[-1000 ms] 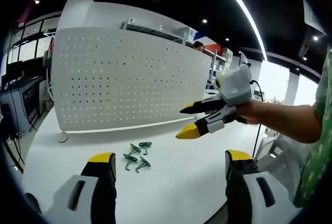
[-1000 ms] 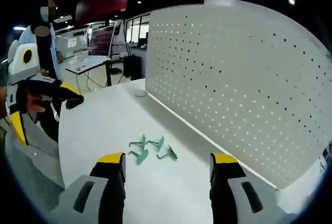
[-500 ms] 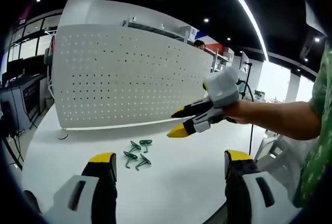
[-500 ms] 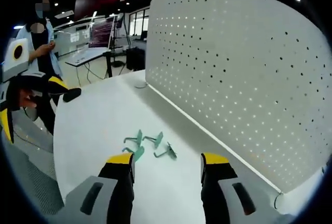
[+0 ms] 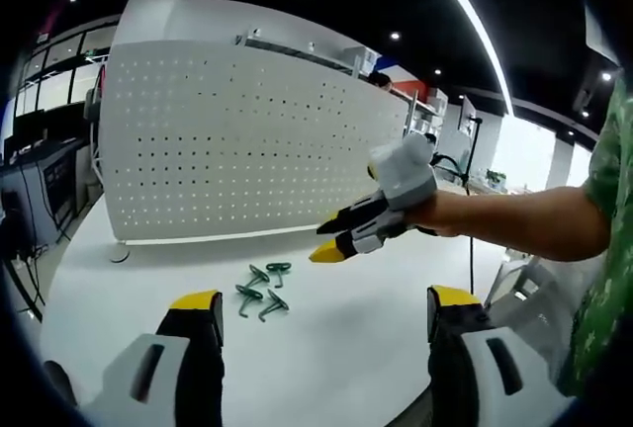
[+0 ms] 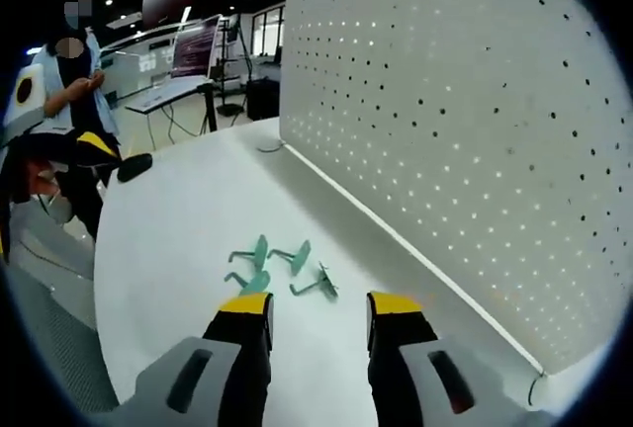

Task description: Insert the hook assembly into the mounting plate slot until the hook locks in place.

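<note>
White tabletop [image 6: 178,249] runs out ahead of both grippers, and at its far edge stands the tall white pegboard [image 5: 237,140], the mounting plate, upright and well beyond the left gripper's [image 5: 315,313] reach. In the right gripper view the board rises along the right side of the jaws, nearer at hand.

Four small green hooks [image 6: 277,267] lie loose in a cluster on the table, none of them in the board yet. They sit just ahead of the right gripper [image 6: 318,306], slightly left of its centre line, and ahead of the left gripper, closer to its left jaw.

Left gripper: jaws spread wide, holding nothing. Right gripper: jaws parted to a narrower gap, also holding nothing; in the left gripper view it hangs above and to the right of the hooks.

The step in hand looks like picking one hook. It would go best to single out an outlying hook, close on its shank, and leave the insertion end free for the holes.
</note>
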Demonstrator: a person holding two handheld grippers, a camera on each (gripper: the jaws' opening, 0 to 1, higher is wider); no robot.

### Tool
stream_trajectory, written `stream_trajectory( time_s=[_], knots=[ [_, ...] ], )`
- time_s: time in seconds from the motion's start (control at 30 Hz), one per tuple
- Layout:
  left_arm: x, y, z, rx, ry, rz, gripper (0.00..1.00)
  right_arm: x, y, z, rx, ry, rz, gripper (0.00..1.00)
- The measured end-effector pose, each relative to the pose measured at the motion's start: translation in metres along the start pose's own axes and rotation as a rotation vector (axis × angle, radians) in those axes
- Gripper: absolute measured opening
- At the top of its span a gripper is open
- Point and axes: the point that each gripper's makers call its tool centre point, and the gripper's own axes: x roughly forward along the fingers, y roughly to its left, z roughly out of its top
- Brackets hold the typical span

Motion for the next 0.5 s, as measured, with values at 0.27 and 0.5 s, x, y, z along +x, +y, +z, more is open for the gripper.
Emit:
stream_trajectory(
  time_s=[0.27,0.5],
  knots=[
    [0.001,0.0,-0.001,-0.003,0.009,0.0,0.86,0.015,-0.002,-0.003,-0.003,0.02,0.014,0.31],
    [0.003,0.0,-0.003,-0.007,0.015,-0.001,0.86,0.024,-0.003,-0.008,-0.016,0.041,0.023,0.25]
  ],
)
